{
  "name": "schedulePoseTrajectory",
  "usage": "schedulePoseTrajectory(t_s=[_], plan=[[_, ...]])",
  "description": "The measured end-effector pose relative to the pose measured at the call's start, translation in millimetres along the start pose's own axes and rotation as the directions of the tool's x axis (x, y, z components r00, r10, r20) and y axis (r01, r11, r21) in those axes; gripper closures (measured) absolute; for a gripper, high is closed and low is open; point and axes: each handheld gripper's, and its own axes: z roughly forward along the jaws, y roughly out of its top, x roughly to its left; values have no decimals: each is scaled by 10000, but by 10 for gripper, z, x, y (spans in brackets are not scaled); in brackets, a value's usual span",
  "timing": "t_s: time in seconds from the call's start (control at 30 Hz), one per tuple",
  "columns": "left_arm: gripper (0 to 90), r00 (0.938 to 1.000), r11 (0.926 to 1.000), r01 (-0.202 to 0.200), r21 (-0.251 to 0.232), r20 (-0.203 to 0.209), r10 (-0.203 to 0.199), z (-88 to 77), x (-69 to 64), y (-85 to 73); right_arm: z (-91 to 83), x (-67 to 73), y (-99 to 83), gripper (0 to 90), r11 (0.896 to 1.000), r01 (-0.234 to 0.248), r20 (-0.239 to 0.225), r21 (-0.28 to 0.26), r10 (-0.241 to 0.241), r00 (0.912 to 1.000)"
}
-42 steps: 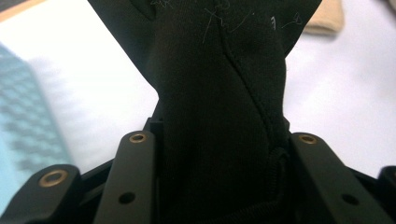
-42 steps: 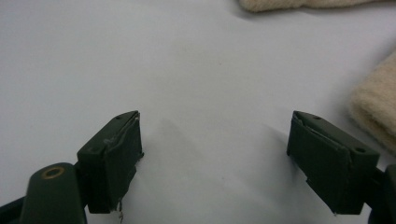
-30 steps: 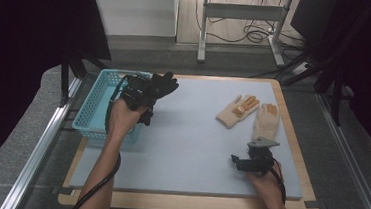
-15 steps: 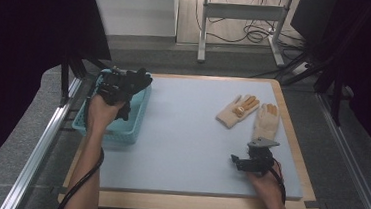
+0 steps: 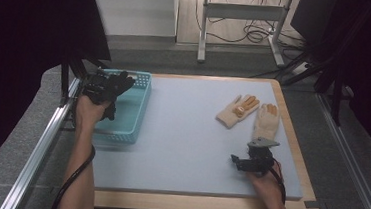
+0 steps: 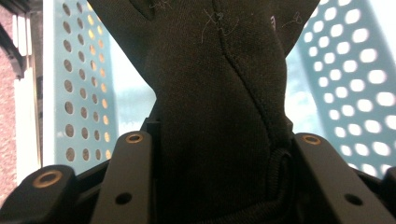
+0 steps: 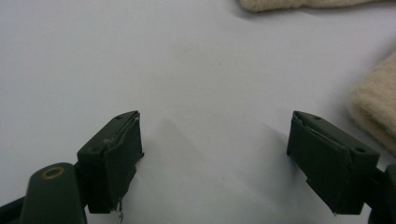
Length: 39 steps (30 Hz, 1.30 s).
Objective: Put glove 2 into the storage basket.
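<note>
- The step in hand looks like dropping the black glove (image 5: pixel 117 83) into the turquoise basket (image 5: pixel 134 111): the left gripper (image 5: pixel 105 89) is clamped on it above the basket's near-left part
- Next move, I judge: lower it, spread the jaws, lift clear
- The right gripper (image 5: pixel 245 162) rests on the blue mat (image 5: pixel 181 134), jaws wide apart and empty, near the two cream gloves (image 5: pixel 253 115)
- Against the earlier frame, the left hand has carried the glove from over the mat's edge to over the basket; the right hand keeps its place

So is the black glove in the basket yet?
Not yet. The left gripper holds the black glove above the blue basket, pinched between its jaws.
</note>
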Motion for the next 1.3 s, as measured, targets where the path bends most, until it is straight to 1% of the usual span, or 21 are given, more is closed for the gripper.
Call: schedulePoseTrajectory(t_s=[0.03,0.13,0.17,0.43,0.5,0.53,0.63,0.7,0.73,0.77,0.8,0.87,0.9,0.93,0.97,1.0,1.1,1.17,1.2,1.27,1.3], plan=[[583,10000,9999,-28,100,-96,29,56,24,10,0,0,0,176,10000,-1,-1,-1,1,10000],[581,9999,9999,4,144,-159,-2,108,62,16,0,0,0,176,10000,2,3,-3,-2,10000],[580,9997,9997,123,203,-197,-119,163,106,14,0,0,0,176,10000,-1,0,-2,1,10000],[577,9988,9980,409,475,-304,-395,367,200,-14,0,0,0,176,10000,-3,-1,-8,3,10000],[575,9988,9972,381,647,-344,-360,422,201,-19,1,0,0,176,10000,-6,-4,-7,6,10000],[570,9989,9964,257,814,-416,-224,479,192,-21,1,0,0,176,10000,-5,-2,-6,5,10000],[557,9992,9958,189,896,-372,-156,531,182,-24,1,0,0,176,10000,-4,-2,-7,4,10000],[486,9990,9943,150,1059,-440,-104,583,170,-29,0,0,0,176,10000,-6,-4,-6,6,10000],[440,9973,9918,-57,1278,-719,150,624,162,-38,1,0,0,176,10000,-7,-6,-8,7,10000],[373,9973,9918,-57,1278,-719,150,624,162,-38,1,0,0,176,10000,-7,-6,-8,7,10000],[373,9953,9901,-144,1394,-926,275,631,160,-41,0,0,0,176,10000,-7,-7,-7,7,10000],[301,9932,9896,-243,1416,-1091,400,619,163,-48,1,0,0,176,10000,-7,-6,-9,7,10000],[220,9960,9900,-139,1403,-859,262,592,178,-48,1,0,0,176,10000,-10,-8,-8,10,10000],[190,9960,9900,-139,1403,-859,262,592,178,-48,1,0,0,176,10000,-10,-7,-7,10,10000],[170,9973,9913,-156,1309,-689,248,550,185,-54,0,0,0,176,10000,-11,-7,-6,11,10000],[151,9973,9913,-156,1309,-689,248,550,185,-54,0,0,0,176,10000,-11,-7,-6,11,10000],[107,9991,9922,-133,1237,-391,182,487,198,-61,0,0,0,176,10000,-9,-3,-5,9,10000],[102,9996,9944,6,1060,-266,23,435,215,-65,0,0,0,176,10000,-5,-1,-6,5,10000],[95,10000,9958,90,912,33,-94,384,240,-64,0,0,0,176,10000,-4,-1,-4,4,10000],[87,9999,9960,100,883,-1,-101,361,246,-61,0,0,0,176,10000,-4,0,-5,4,10000],[79,9999,9972,113,744,-68,-109,313,256,-58,0,0,0,176,10000,-3,0,-3,3,10000]])
